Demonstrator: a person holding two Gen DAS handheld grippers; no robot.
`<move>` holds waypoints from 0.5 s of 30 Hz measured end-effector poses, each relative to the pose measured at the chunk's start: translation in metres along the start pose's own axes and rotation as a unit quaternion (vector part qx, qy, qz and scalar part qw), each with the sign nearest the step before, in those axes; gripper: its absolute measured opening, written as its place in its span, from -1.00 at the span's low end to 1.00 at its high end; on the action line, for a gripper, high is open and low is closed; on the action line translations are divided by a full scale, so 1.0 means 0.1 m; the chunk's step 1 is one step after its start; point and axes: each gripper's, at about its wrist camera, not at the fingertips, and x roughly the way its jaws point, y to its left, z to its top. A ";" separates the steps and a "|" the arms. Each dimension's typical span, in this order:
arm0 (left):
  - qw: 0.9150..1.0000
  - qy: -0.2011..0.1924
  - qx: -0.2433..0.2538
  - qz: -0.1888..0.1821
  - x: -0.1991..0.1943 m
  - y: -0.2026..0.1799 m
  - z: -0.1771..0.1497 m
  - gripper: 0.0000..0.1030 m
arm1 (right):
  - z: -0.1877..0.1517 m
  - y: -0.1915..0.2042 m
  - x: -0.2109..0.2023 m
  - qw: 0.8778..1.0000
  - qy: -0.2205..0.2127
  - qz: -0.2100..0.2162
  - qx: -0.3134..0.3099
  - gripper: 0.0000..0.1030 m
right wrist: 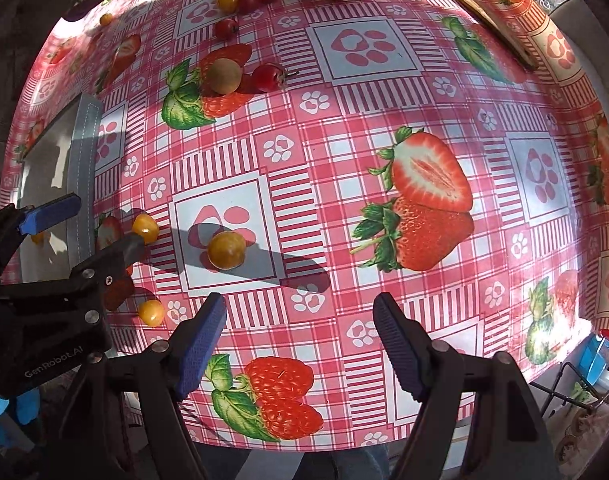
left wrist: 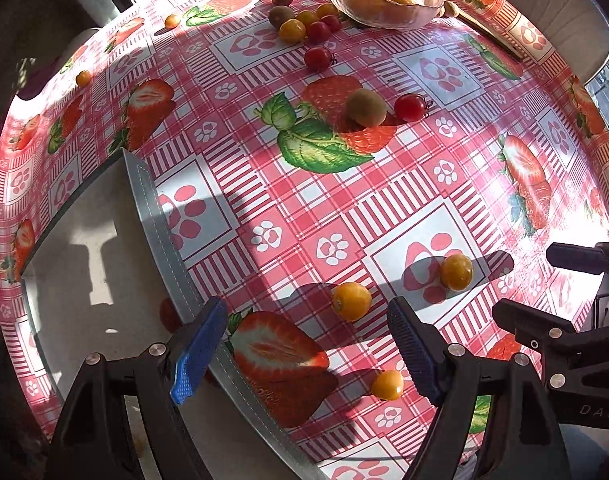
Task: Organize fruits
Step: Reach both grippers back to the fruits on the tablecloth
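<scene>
The left gripper (left wrist: 308, 354) hangs with its blue-padded jaws spread wide and nothing between them, above a strawberry-print tablecloth (left wrist: 304, 208). Just beyond its fingertips lies a yellow cherry tomato (left wrist: 351, 301); a second one (left wrist: 387, 385) sits close beside the inner face of the right-hand pad, and a third (left wrist: 457, 272) rests a little farther out on a paw-print square, crossed by a gripper's shadow. The right gripper (right wrist: 300, 342) is likewise wide open and empty, over bare cloth, with that third yellow tomato (right wrist: 226, 249) ahead and to its left. In the right wrist view the left gripper's dark finger partly covers the first yellow tomato (right wrist: 145, 229), and the second (right wrist: 151, 312) lies just below its body. Farther off, near the middle of the table, a kiwi (left wrist: 366, 107) rests on a printed strawberry with a red cherry tomato (left wrist: 410, 107) just beside it, and another red one (left wrist: 318, 58) lies beyond. At the far edge a glass bowl (left wrist: 384, 12) holds orange fruit, cut off at the top of both views, and a cluster of small tomatoes and kiwis (left wrist: 304, 24) gathers at its left side. A wooden utensil (left wrist: 492, 36) lies to the bowl's right, its far end hidden by the bowl. A grey-bordered mat (left wrist: 160, 232) lies at the table's left side, its surface washed out by glare; a small orange shape (right wrist: 38, 237) on it is too blurred to identify.
</scene>
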 end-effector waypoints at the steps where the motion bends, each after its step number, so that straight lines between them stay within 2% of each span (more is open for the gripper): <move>1: 1.000 0.003 0.002 0.001 0.03 -0.01 0.00 0.61 | -0.01 0.01 0.00 1.000 -0.002 0.003 -0.004 0.54; 5: 1.000 0.009 0.006 0.009 0.13 -0.05 0.01 0.58 | -0.05 0.10 0.04 1.000 -0.008 0.006 -0.026 0.54; 6: 1.000 0.010 0.006 0.013 0.15 -0.06 0.02 0.52 | -0.06 0.13 0.05 0.999 -0.010 0.006 -0.032 0.54; 7: 1.000 0.013 0.006 0.015 0.17 -0.06 0.02 0.34 | -0.06 0.16 0.06 0.999 -0.012 0.006 -0.041 0.52; 9: 1.000 0.011 -0.002 0.009 0.18 -0.01 0.02 0.28 | -0.05 0.24 0.10 0.998 -0.017 0.002 -0.057 0.51; 11: 1.000 0.010 -0.007 0.002 0.20 0.05 0.02 0.09 | -0.05 0.30 0.12 0.997 -0.021 -0.003 -0.073 0.45; 13: 1.000 0.010 -0.007 -0.002 0.20 0.09 0.03 -0.01 | -0.04 0.36 0.16 0.996 -0.024 -0.007 -0.085 0.38; 15: 1.000 0.010 -0.006 -0.003 0.21 0.13 0.02 -0.01 | -0.03 0.41 0.17 0.995 -0.032 -0.014 -0.095 0.33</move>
